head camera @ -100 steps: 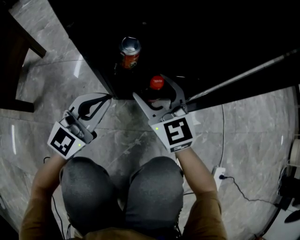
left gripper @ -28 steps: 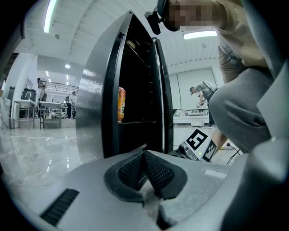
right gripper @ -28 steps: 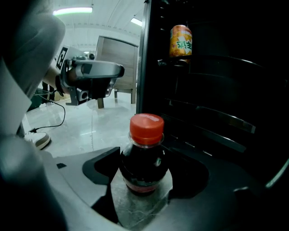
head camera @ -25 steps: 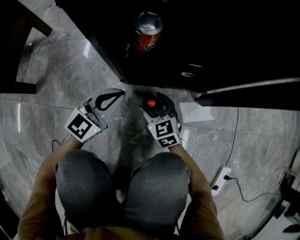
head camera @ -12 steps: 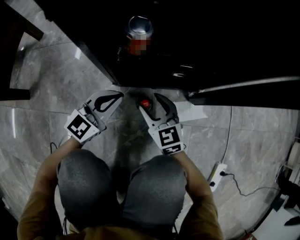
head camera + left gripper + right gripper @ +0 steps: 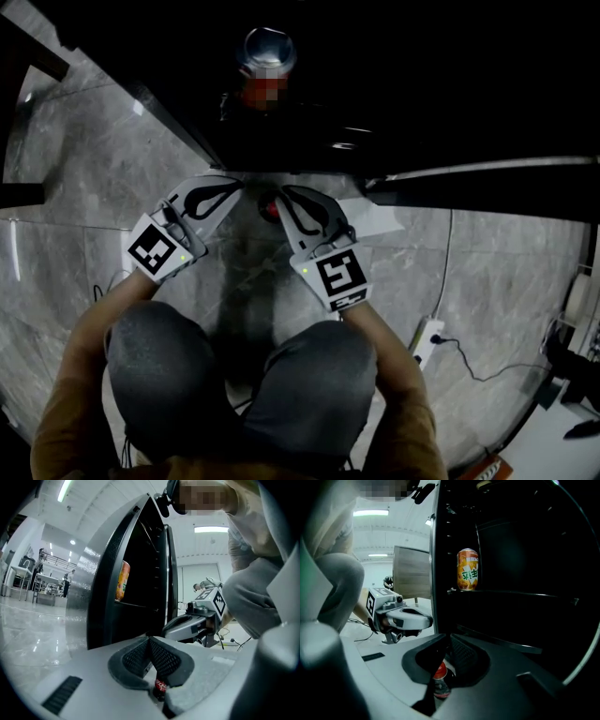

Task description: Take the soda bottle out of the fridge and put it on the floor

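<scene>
The soda bottle, dark with a red cap, stands on the grey marble floor in front of the open black fridge. My right gripper sits just right of the cap. Its jaws are closing, their tips meet, and nothing is between them. In the right gripper view the bottle shows below the joined tips. My left gripper is shut and empty just left of the bottle. The bottle also peeks out under the left gripper's tips.
An orange can stands on a fridge shelf, also seen from above. The fridge door's edge runs to the right. A white power strip and its cable lie on the floor at right. The person's knees are close behind.
The right gripper was round the bottle's cap a second ago. It opened, drew back to the right and its jaws came together. The bottle stays standing on the floor. The left gripper barely moved.
</scene>
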A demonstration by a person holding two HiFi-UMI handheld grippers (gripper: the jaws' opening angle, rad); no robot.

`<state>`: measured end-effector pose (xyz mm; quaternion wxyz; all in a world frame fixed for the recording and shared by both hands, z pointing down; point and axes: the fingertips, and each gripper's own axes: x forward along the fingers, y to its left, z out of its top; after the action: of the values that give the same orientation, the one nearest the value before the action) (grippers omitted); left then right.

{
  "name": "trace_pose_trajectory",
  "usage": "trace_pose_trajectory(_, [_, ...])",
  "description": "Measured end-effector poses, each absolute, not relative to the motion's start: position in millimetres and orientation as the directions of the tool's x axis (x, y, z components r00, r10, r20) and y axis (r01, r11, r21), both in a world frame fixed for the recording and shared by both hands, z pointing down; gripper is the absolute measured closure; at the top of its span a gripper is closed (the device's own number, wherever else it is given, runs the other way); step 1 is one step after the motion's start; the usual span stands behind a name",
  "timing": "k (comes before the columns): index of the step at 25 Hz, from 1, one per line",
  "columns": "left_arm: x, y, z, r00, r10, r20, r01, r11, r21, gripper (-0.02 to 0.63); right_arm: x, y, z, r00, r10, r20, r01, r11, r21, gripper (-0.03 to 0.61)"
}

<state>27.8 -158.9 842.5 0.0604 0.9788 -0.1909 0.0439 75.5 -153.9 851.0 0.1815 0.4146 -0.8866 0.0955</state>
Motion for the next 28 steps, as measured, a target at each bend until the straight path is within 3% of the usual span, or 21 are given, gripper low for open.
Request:
trace_pose_trajectory(9, [45.0, -167.8, 811.5, 0.937, -0.343, 0.064, -0.347, -0.936, 0.064, 0.62, 83.3, -162.5, 816.6, -0.621, -0.689, 0.374, -0.75, 0.661, -0.028, 0.577])
trace_pose_trajectory(17, [44.1, -161.0, 771.6, 0.909, -0.41, 0.082, -0.416, -0.905, 0.089, 0.62, 79.4, -163.2, 783.0, -0.565, -0.731, 0.383, -0.79, 0.612, 0.004, 0.578])
trace_pose_trajectory(28, [24.8, -125.9, 657.1, 0.858, -0.507, 0.084, -0.514, -0.841, 0.169, 0.619, 54.4, -131.9, 673.9, -0.582, -0.719, 0.379, -0.801, 0.588, -0.116, 0.578])
